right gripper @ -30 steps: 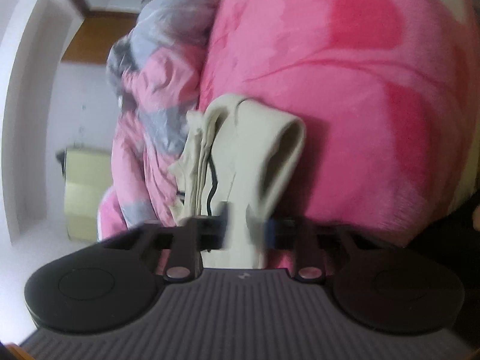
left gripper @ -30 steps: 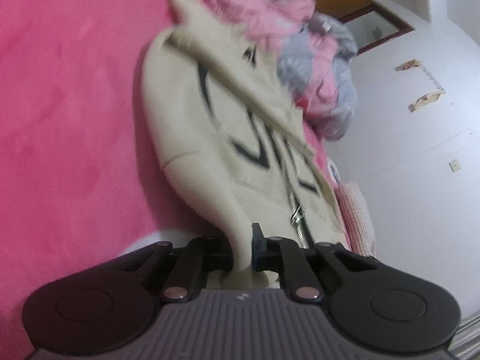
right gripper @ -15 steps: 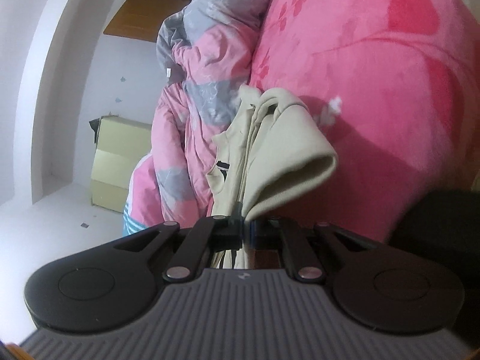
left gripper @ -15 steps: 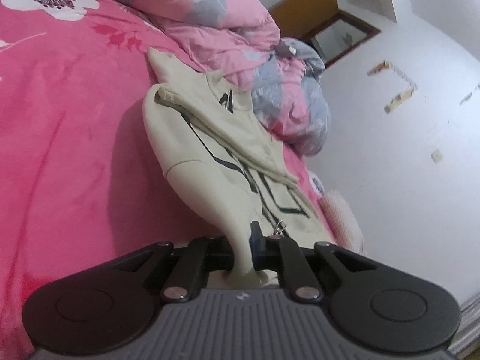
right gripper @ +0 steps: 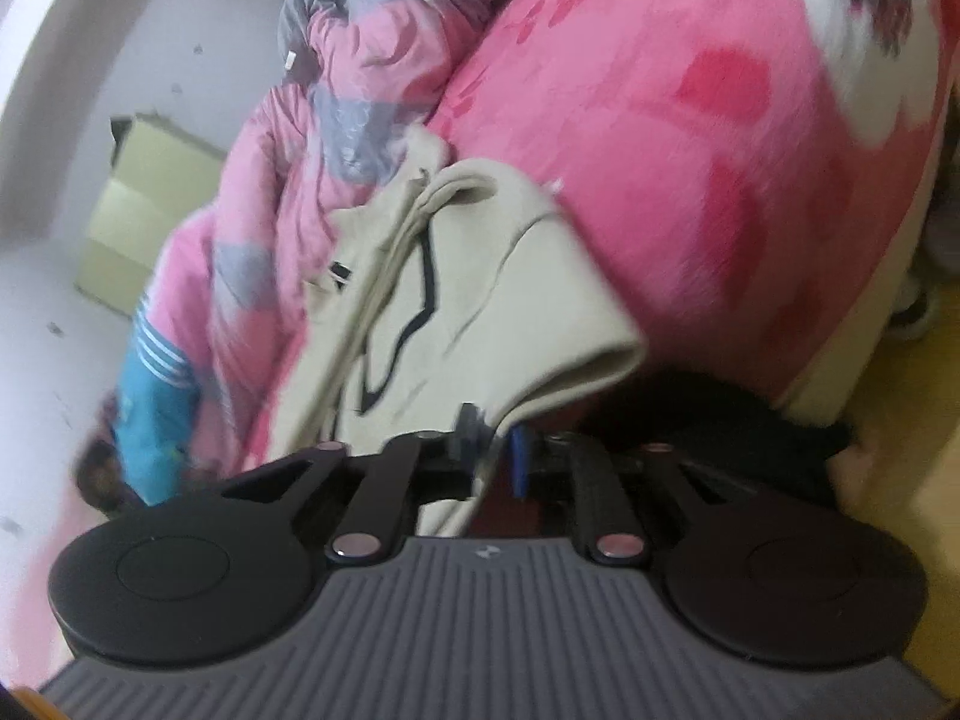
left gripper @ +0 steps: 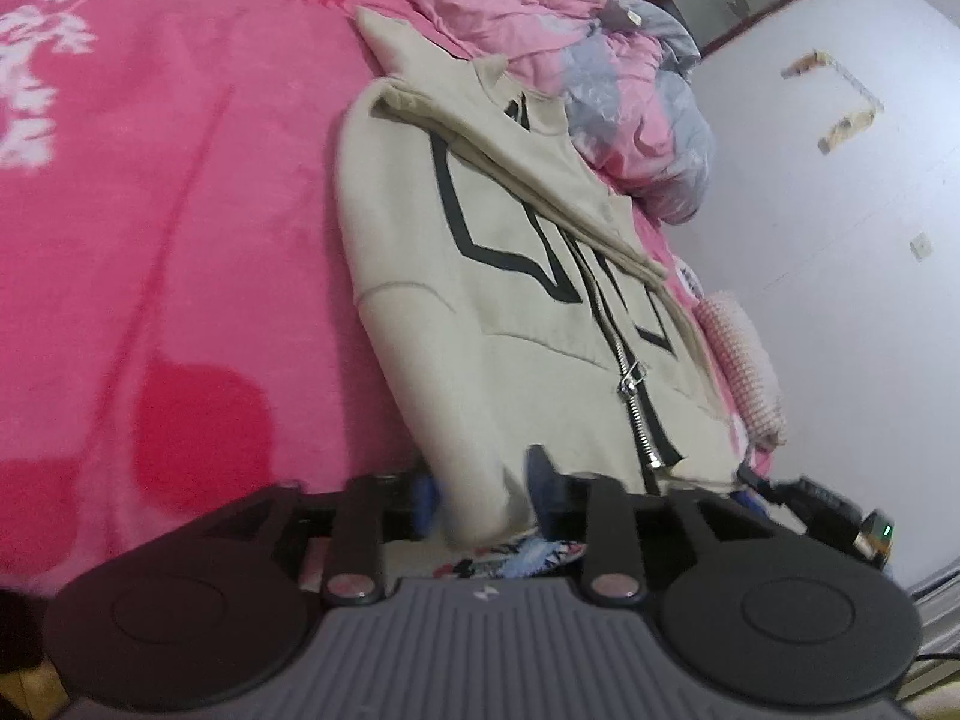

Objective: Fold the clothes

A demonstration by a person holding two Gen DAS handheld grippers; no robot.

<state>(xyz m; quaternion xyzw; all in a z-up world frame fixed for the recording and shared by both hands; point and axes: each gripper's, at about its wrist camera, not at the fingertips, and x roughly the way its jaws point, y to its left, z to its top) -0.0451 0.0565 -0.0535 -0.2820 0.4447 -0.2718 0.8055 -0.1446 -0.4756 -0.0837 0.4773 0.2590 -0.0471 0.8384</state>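
Observation:
A beige zip jacket (left gripper: 480, 276) with black lines lies folded on the pink blanket (left gripper: 150, 210), zipper up. Its near edge sits between the fingers of my left gripper (left gripper: 483, 489). That gripper's jaws are opening, and there are gaps beside the cloth. In the right wrist view the same jacket (right gripper: 468, 276) shows a folded sleeve end at its right. A thin edge of the jacket hangs between the fingers of my right gripper (right gripper: 495, 444). Its jaws are opening too, and the pads look clear of the cloth.
A bunched pink and grey quilt (left gripper: 570, 30) lies right behind the jacket. A pink knit piece (left gripper: 744, 354) sits at the bed's edge by the white wall. In the right wrist view a blue striped cloth (right gripper: 156, 378) and a pale yellow box (right gripper: 150, 198) are at the left.
Both grippers were shut on the jacket's edge and their jaws have now parted. The jacket has settled flatter onto the blanket. Both cameras have drawn back a little.

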